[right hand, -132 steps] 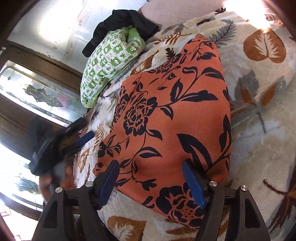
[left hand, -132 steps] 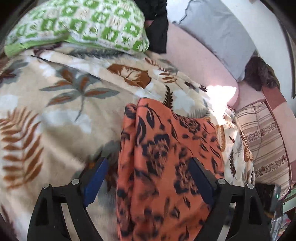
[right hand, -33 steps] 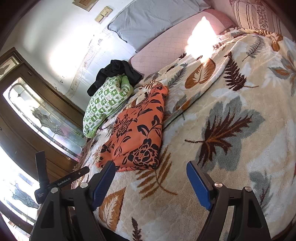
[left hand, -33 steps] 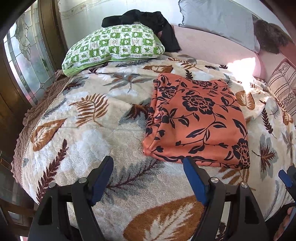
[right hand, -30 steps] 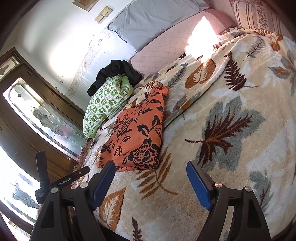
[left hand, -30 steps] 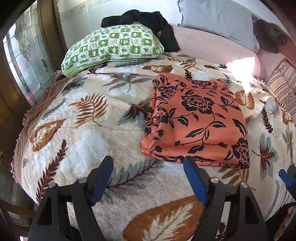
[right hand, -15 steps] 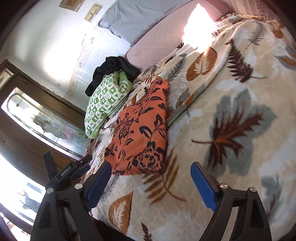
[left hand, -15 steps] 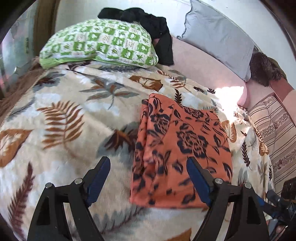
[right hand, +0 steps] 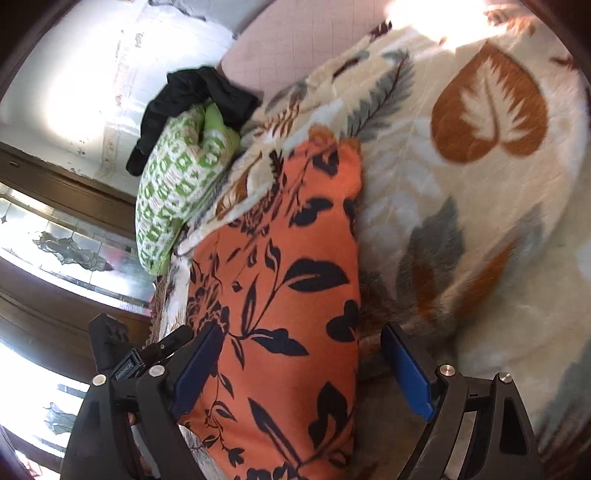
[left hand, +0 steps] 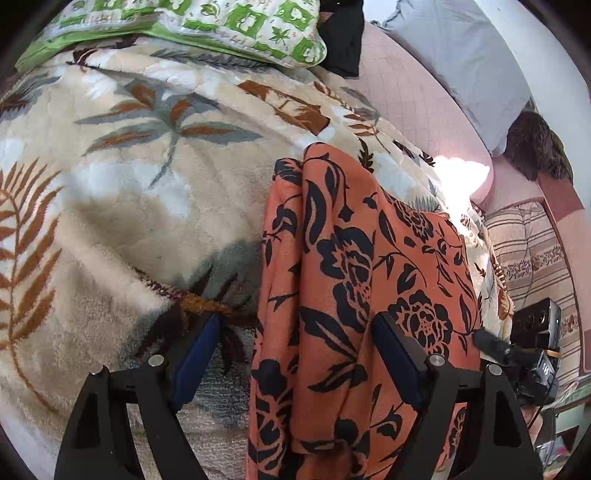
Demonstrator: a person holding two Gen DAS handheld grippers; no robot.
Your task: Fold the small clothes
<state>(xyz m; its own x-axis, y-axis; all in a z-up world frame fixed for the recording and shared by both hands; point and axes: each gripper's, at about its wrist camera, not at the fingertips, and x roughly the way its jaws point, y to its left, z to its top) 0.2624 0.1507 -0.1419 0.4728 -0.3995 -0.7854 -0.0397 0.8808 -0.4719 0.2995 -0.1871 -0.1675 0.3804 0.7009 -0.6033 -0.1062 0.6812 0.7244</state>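
Orange floral garment point(left hand: 354, 295), partly folded, is lying on the leaf-print blanket point(left hand: 129, 206). Left gripper point(left hand: 295, 354) and right gripper point(right hand: 299, 365) are hovering with jaws spread, apparently straddling opposite edges; pinching all layers squarely is advisable.

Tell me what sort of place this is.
Most likely a bedroom in a home. A leaf-patterned blanket covers a bed, a green checked pillow and a grey pillow lie at its head, and an orange floral garment is spread on it.
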